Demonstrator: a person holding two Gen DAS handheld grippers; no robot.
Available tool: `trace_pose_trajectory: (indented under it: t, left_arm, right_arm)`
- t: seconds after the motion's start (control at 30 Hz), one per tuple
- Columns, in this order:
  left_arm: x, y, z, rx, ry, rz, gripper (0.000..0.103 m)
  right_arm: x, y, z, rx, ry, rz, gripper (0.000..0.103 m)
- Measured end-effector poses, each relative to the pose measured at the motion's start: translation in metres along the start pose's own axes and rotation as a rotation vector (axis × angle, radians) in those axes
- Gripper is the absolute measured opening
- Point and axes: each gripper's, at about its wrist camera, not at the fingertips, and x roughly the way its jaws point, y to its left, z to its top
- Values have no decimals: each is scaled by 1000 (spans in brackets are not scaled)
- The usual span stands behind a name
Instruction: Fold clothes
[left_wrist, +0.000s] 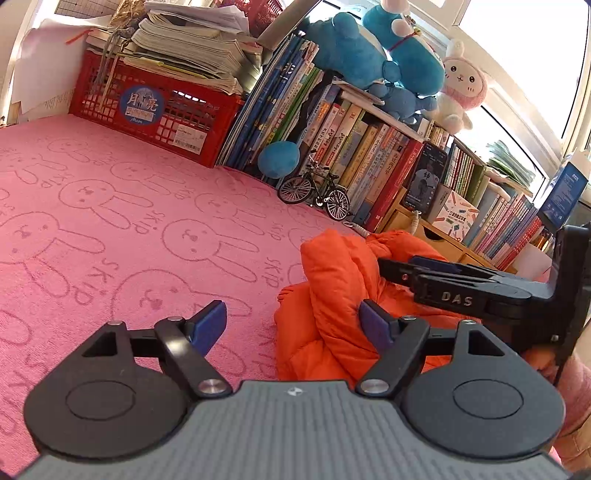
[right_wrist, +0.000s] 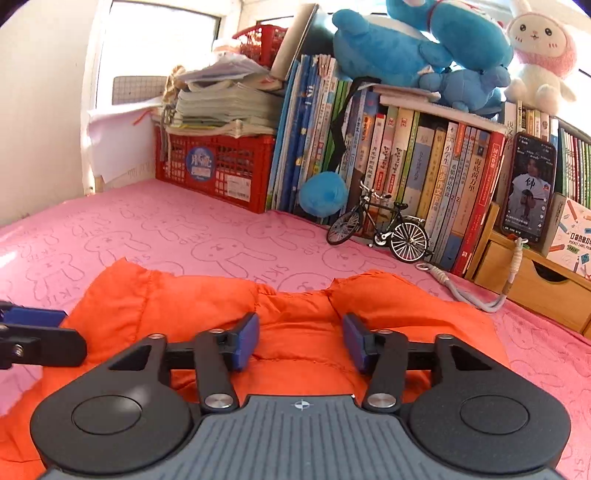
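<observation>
Hovering with jaws spread wide, the right gripper (right_wrist: 300, 341) hangs over the orange padded garment (right_wrist: 207, 302), which lies bunched on the pink rabbit-print cloth (right_wrist: 184, 236). Beside it, the left gripper (left_wrist: 293, 325) is also wide apart, holding nothing. Farther back stand a toy bicycle (right_wrist: 380, 230) and shelved books (right_wrist: 424, 173).

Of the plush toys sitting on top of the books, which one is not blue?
The white rabbit plush with the pink hood, at the right end of the row. The big plush toys beside it are blue.
</observation>
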Motion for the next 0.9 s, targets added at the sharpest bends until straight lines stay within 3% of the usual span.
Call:
trace_pose_trajectory:
  t: [0.07,0.2,0.33,0.43,0.53,0.63,0.7,0.8,0.9]
  left_arm:
    - [1,-3,-1,21,-1,16,80]
    - [8,-8,-3,45,0,27,80]
    - [14,-9,-2,51,13,31,80]
    - [18,-9,0,57,22,36,80]
    - [22,-10,1,63,32,41,81]
    - [26,-11,3,80,37,51,81]
    - [29,-16,5,111,30,72,81]
    - [36,-23,9,162,17,113,81]
    - [49,-26,15,200,16,131,81]
  right_arm:
    - [-27,-22,4,95,-44,79,103]
    - [-88,-73,-9,244,-35,91,103]
    - [-126,-140,-58,517,106,163,103]
    - [-139,-163,-98,687,173,255,103]
    - [-141,-161,-118,724,191,344,103]
    - [-134,-144,-121,678,230,356,96]
    - [-132,-131,-120,684,247,376,69]
    - [-125,-113,-121,744,303,458,68]
    - [-120,-98,-130,816,316,601,67]
